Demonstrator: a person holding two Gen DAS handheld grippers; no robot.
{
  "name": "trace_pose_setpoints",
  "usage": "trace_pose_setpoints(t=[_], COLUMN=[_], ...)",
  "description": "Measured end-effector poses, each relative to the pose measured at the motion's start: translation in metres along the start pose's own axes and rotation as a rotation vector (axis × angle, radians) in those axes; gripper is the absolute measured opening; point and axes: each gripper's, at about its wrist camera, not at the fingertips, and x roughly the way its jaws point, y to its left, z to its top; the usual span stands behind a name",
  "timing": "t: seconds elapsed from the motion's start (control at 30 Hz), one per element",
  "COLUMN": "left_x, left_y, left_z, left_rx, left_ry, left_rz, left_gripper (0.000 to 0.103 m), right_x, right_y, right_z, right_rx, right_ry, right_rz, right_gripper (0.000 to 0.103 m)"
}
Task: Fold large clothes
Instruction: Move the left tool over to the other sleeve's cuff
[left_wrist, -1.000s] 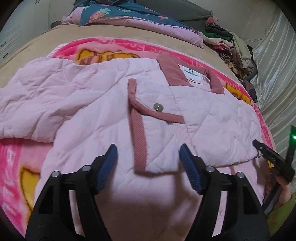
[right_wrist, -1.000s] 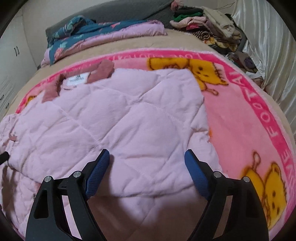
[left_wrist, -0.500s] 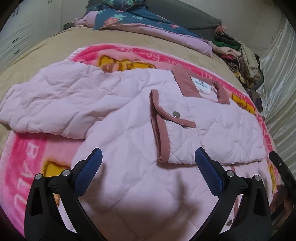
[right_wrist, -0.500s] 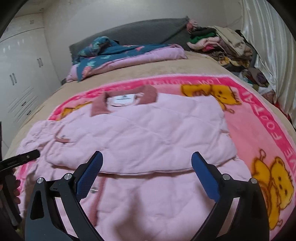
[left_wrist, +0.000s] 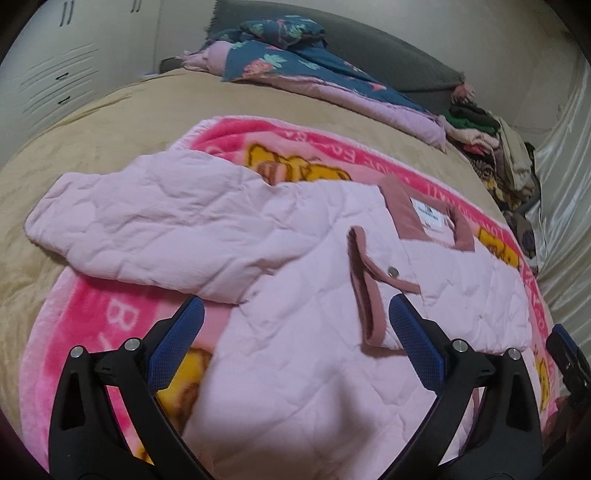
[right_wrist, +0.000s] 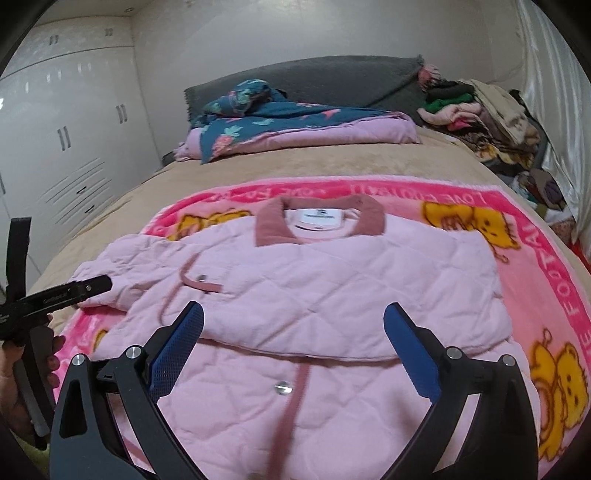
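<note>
A pale pink quilted jacket (left_wrist: 295, 258) (right_wrist: 351, 280) with a dusty-rose collar (right_wrist: 321, 218) lies flat on a pink cartoon blanket (left_wrist: 110, 306) (right_wrist: 554, 295). One side is folded over its chest (left_wrist: 461, 295). The other sleeve (left_wrist: 147, 214) stretches out to the left onto the beige bedsheet. My left gripper (left_wrist: 295, 308) hovers open above the jacket's lower front with nothing between its blue pads. Above the hem, my right gripper (right_wrist: 294, 314) is likewise open and holds nothing. In the right wrist view a hand (right_wrist: 22, 369) holds the left tool at the left edge.
A floral duvet (right_wrist: 295, 122) lies folded at the head of the bed. A heap of clothes (right_wrist: 480, 114) sits at the far right beside a pale curtain (right_wrist: 554, 110). White wardrobe doors (right_wrist: 66, 147) stand to the left. Beige sheet (left_wrist: 92, 129) surrounds the blanket.
Both grippers have drawn back and up from the jacket, and their jaws have spread wider. The folded side stays where it lay, and more of the bed shows.
</note>
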Motion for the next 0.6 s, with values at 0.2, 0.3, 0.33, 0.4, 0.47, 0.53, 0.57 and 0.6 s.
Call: trace_pose_setpoints(t=[0.2, 0.3, 0.33, 0.4, 0.47, 0.53, 0.57, 0.6], left_x=[-0.010, -0.013, -0.015, -0.017, -0.018, -0.019, -0.019, -0.020], left_y=[0.024, 0.036, 0.040, 0.047, 0.053, 0.061, 0.065, 0.069], left_z=[0.008, 0.012, 0.013, 0.015, 0.017, 0.018, 0.019, 0.020], left_rx=[-0.052, -0.079, -0.088, -0.099, -0.113, -0.133, -0.141, -0.151], left_ry=[-0.029, -0.040, -0.046, -0.053, -0.056, -0.058, -0.059, -0.061], left_rz=[0.029, 0.040, 0.049, 0.057, 0.064, 0.066, 0.067, 0.072], left_gripper=[0.094, 0.094, 0.094, 0.094, 0.094, 0.094, 0.094, 0.094], right_x=[0.005, 0.007, 0.008, 0.010, 0.012, 0.014, 0.015, 0.016], right_y=[0.036, 0.057, 0.061, 0.076, 0.089, 0.100, 0.108, 0.113], right_z=[0.011, 0.016, 0.017, 0.021, 0.025, 0.027, 0.029, 0.031], right_rx=[-0.052, -0.082, -0.088, -0.106, -0.123, -0.141, -0.153, -0.161], right_ry=[-0.004, -0.010, -0.012, -0.014, -0.016, -0.018, -0.020, -0.021], right_rz=[0.058, 0.088, 0.094, 0.117, 0.135, 0.148, 0.159, 0.166], right_gripper=[0.098, 0.098, 0.098, 0.098, 0.098, 0.098, 0.098, 0.098])
